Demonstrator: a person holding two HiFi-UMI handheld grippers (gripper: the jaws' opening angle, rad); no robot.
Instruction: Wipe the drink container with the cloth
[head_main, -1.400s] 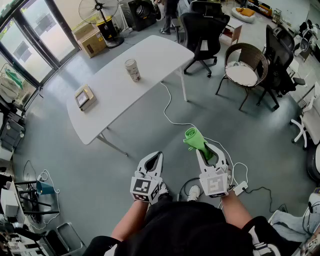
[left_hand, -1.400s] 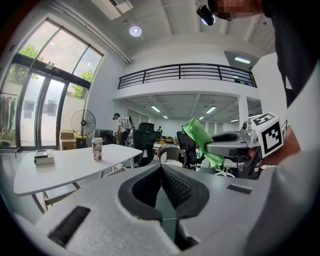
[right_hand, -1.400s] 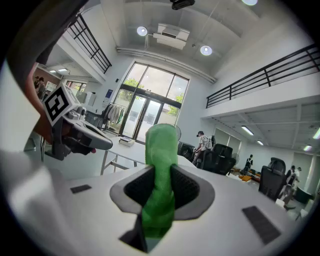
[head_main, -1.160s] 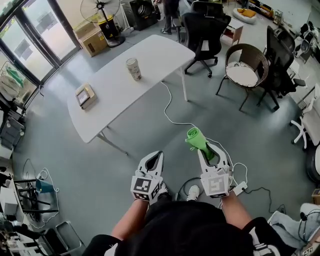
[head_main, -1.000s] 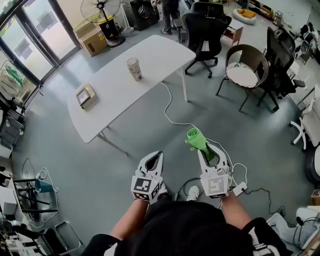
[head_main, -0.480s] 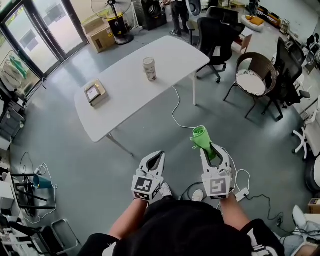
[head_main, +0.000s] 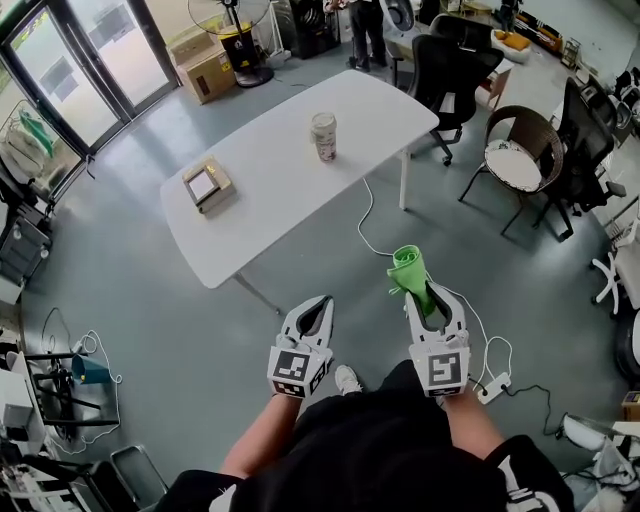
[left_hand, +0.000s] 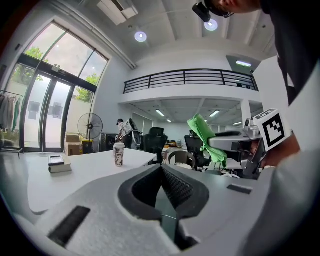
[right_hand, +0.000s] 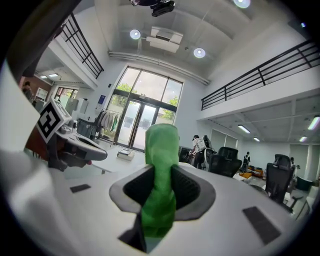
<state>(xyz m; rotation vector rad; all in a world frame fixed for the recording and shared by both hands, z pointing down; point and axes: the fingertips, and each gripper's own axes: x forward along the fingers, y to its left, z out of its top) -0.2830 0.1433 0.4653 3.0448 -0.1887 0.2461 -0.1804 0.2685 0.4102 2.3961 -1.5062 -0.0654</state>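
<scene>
The drink container (head_main: 323, 136) is a patterned paper cup standing upright on the white table (head_main: 270, 190), towards its far end; it shows small in the left gripper view (left_hand: 118, 154) too. My right gripper (head_main: 428, 300) is shut on a green cloth (head_main: 410, 271), which sticks up out of the jaws (right_hand: 160, 165). My left gripper (head_main: 312, 313) is shut with nothing in it. Both grippers are held low in front of me, well short of the table.
A tan box with a screen (head_main: 207, 186) lies on the table's left part. A white cable (head_main: 375, 235) runs over the floor from the table. Black office chairs (head_main: 455, 70) and a wicker chair (head_main: 520, 160) stand at the right. A fan (head_main: 225, 20) and cardboard boxes (head_main: 205, 70) are beyond.
The table and cup have come nearer and shifted right in the head view as I walk towards them. Both grippers keep their pose; the cloth stays clamped.
</scene>
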